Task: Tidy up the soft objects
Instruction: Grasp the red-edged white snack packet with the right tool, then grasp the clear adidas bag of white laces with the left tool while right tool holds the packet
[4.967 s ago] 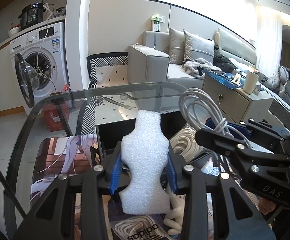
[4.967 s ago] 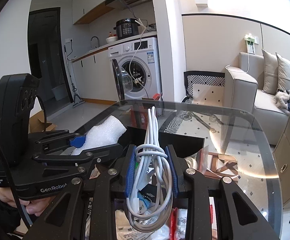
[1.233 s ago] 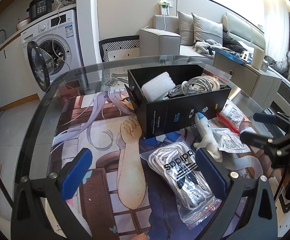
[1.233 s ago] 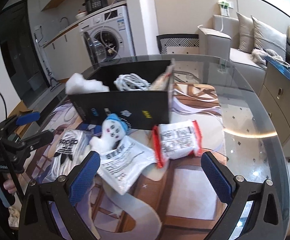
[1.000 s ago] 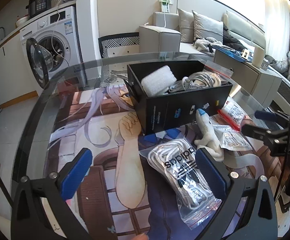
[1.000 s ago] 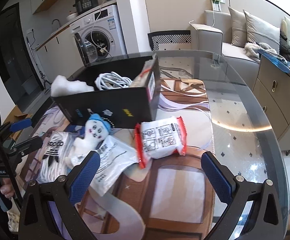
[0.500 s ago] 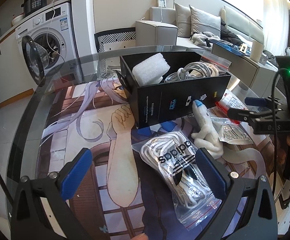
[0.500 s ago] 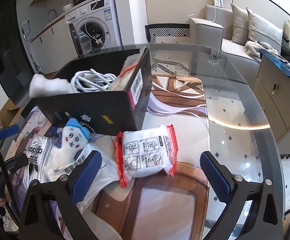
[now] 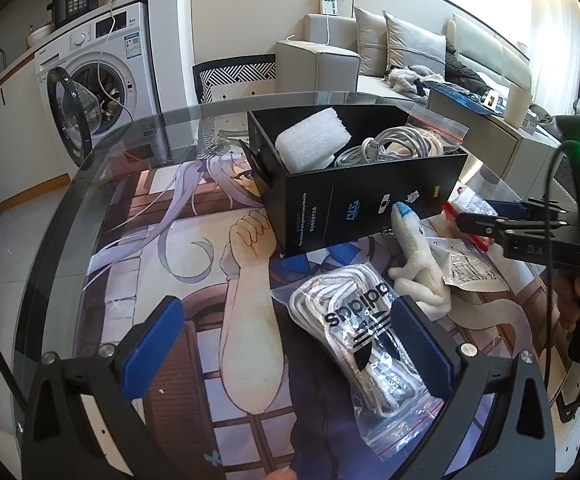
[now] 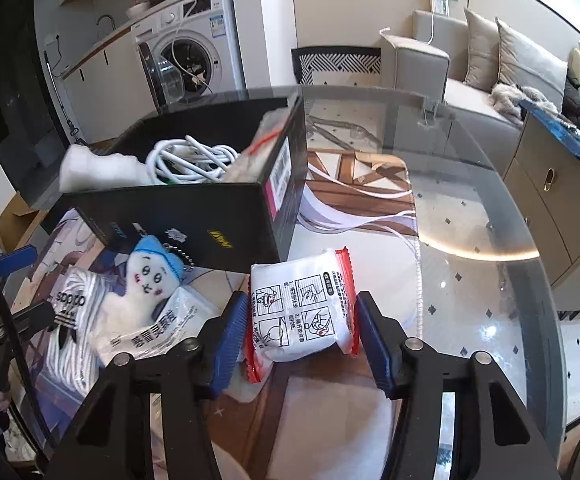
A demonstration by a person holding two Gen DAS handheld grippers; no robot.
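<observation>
Right wrist view: the right gripper (image 10: 300, 334) brackets a red-edged white packet (image 10: 302, 312) — blue pads beside both its ends, contact unclear. Beyond the fingertips, left, stands the black box (image 10: 193, 216) holding foam and cable. The left gripper (image 9: 290, 354) is spread wide — the bagged white laces (image 9: 366, 344) lie against its right finger.
</observation>
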